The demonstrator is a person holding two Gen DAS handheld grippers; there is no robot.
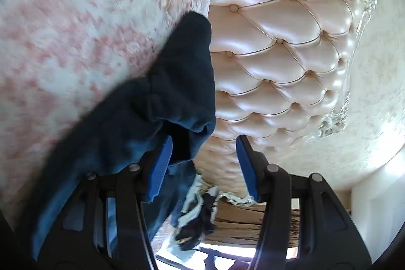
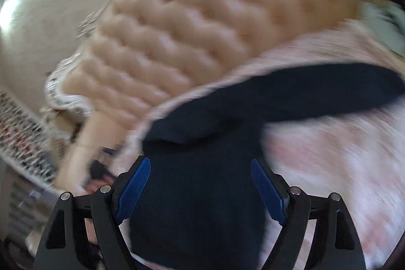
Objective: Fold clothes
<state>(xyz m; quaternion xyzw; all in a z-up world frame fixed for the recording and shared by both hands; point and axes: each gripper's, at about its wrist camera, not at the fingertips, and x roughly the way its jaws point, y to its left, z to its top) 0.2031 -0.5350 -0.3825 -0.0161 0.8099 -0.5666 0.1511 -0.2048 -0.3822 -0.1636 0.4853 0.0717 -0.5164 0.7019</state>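
Bedroom w/ tufted cream headboard (image 1: 278,47) as landmark; pink-and-white patterned bedspread (image 1: 76,29) butts up against its base. Dark navy garment (image 1: 162,103) spread on bedspread, one narrow end reaching right up to headboard base, wider body running back from headboard toward both grippers. Long axis roughly perpendicular to headboard in left view; in right view, sleeve-like strip (image 2: 316,92) trails along edge of bedspread, parallel to headboard.

Left gripper (image 1: 203,163): jaws apart, roughly half spread. Bunched hem of garment sits against left blue pad (image 1: 162,168), maybe draped over it; right pad bare, headboard showing through gap. No pinch, so cloth looks released, not held.

Right gripper (image 2: 201,191): jaws wide, nothing pinched. Garment body fills gap between pads but lies flat on bedspread below them, pads not pressing it. Frame heavily blurred, so exact clearance from cloth can't be told.

Judgement: right gripper better placed, centred over garment body, headboard dead ahead. Next grab prob. sleeve strip or near edge, folded across long axis. Left needs to clear bunched hem first.
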